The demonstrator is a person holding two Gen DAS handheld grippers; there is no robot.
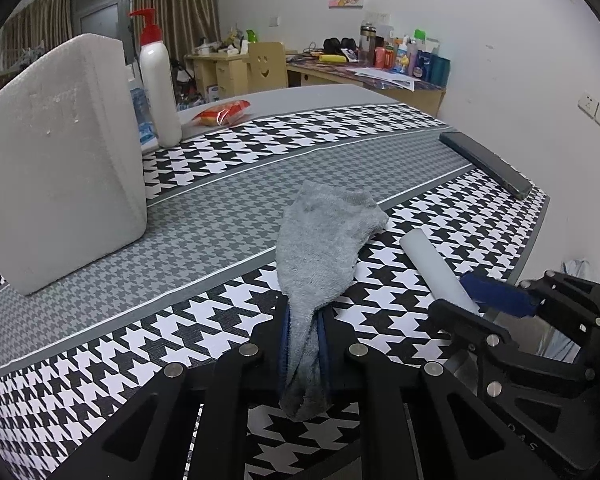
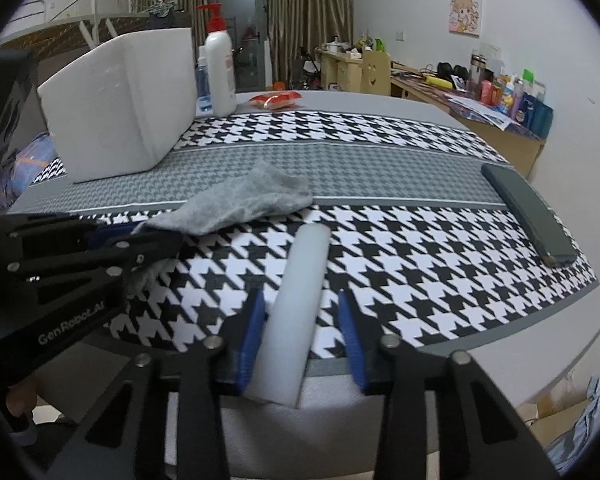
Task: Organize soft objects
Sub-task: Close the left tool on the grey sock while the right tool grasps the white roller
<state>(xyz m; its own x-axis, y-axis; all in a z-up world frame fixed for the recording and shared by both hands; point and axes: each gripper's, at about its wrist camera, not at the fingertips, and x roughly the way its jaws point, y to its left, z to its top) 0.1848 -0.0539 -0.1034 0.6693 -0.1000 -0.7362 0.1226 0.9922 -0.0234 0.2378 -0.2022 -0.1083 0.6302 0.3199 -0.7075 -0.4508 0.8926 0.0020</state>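
Observation:
A grey sock (image 1: 320, 248) lies on the houndstooth table mat (image 1: 220, 208), its near end pinched in my left gripper (image 1: 304, 324), which is shut on it. The sock also shows in the right wrist view (image 2: 244, 196), with the left gripper (image 2: 148, 240) at its left end. A white foam cylinder (image 2: 296, 304) lies on the mat between the blue pads of my right gripper (image 2: 300, 332); the jaws stand open around it, the left pad touching, the right pad apart. The cylinder (image 1: 436, 268) and right gripper (image 1: 480, 304) show in the left wrist view.
A white foam box (image 1: 60, 168) stands at the left, with a red-capped pump bottle (image 1: 158, 80) behind it. A red snack packet (image 1: 222, 112) lies at the back. A dark phone-like slab (image 2: 528, 212) lies at the mat's right edge. The table's front edge (image 2: 380, 396) is under my grippers.

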